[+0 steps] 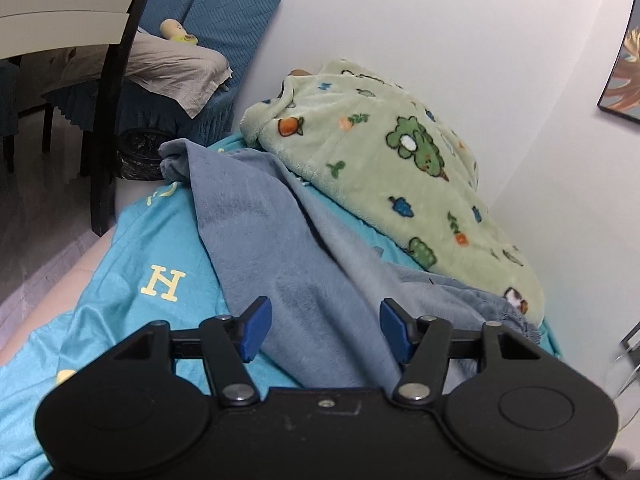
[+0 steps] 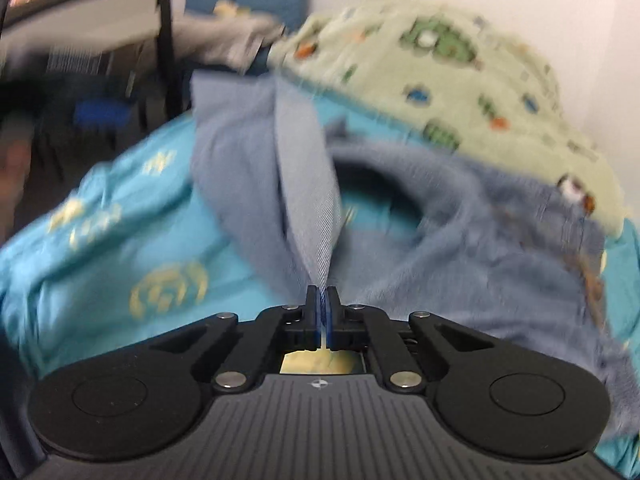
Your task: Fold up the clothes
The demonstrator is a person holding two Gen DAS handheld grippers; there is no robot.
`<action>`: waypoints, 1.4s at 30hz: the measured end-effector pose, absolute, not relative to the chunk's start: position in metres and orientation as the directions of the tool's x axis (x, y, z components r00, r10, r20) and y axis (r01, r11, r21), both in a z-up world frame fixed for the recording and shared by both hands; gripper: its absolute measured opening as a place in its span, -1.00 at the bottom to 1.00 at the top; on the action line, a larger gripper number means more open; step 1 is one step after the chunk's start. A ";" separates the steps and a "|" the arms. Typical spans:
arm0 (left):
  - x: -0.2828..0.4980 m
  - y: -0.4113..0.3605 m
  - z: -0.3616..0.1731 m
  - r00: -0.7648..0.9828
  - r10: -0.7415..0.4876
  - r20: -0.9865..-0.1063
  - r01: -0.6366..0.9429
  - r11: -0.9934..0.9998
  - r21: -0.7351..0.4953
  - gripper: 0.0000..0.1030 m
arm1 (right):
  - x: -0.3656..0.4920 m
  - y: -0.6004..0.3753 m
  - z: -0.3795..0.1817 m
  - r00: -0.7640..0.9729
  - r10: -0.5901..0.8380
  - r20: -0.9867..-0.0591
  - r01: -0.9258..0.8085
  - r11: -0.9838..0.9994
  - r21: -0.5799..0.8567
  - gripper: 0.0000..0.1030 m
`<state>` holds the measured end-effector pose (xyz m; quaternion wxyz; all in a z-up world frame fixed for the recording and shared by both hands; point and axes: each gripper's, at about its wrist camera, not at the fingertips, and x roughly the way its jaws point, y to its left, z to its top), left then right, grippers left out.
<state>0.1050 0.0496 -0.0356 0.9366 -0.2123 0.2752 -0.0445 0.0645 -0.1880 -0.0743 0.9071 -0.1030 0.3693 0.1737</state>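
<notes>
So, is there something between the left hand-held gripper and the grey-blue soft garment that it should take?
Nothing visible stands in the way. The left hand-held gripper is open directly over the grey-blue soft garment, with only air between its fingers. The green patterned fleece blanket lies farther back, against the wall.

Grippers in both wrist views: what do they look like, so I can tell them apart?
Both are matte black linkage bodies with silver pivot pins, round side discs and blue finger pads. The left gripper has a smooth top plate with one small screw. The right gripper has a ribbed top with a small round emblem.
</notes>
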 end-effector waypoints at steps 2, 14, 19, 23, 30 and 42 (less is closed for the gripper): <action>0.102 0.050 -0.035 0.846 -0.197 -0.495 -0.029 0.911 -0.412 0.09 | 0.066 -0.182 -0.097 0.610 0.207 -0.765 -0.385 0.921 -0.058 -0.96; 0.092 0.052 -0.034 0.841 -0.198 -0.504 -0.030 0.912 -0.409 0.10 | 0.042 -0.305 -0.033 0.789 0.271 -0.552 0.058 0.861 0.506 0.30; 0.092 0.053 -0.039 0.830 -0.180 -0.528 -0.060 0.912 -0.406 0.11 | 0.037 -0.400 -0.053 0.761 -0.021 -0.648 0.465 0.715 0.523 0.45; 0.095 0.057 -0.045 0.817 -0.164 -0.552 -0.096 0.907 -0.411 0.11 | 0.038 -0.457 -0.105 0.658 -0.051 -0.751 0.677 0.477 0.561 0.46; 0.108 0.060 -0.056 0.800 -0.108 -0.590 -0.168 0.904 -0.393 0.11 | 0.062 -0.466 -0.140 0.649 -0.038 -0.760 0.689 0.454 0.565 0.35; 0.118 0.076 -0.068 0.790 -0.054 -0.611 -0.266 0.867 -0.421 0.11 | 0.057 -0.463 -0.090 0.783 -0.174 -0.597 0.578 0.559 0.594 -0.59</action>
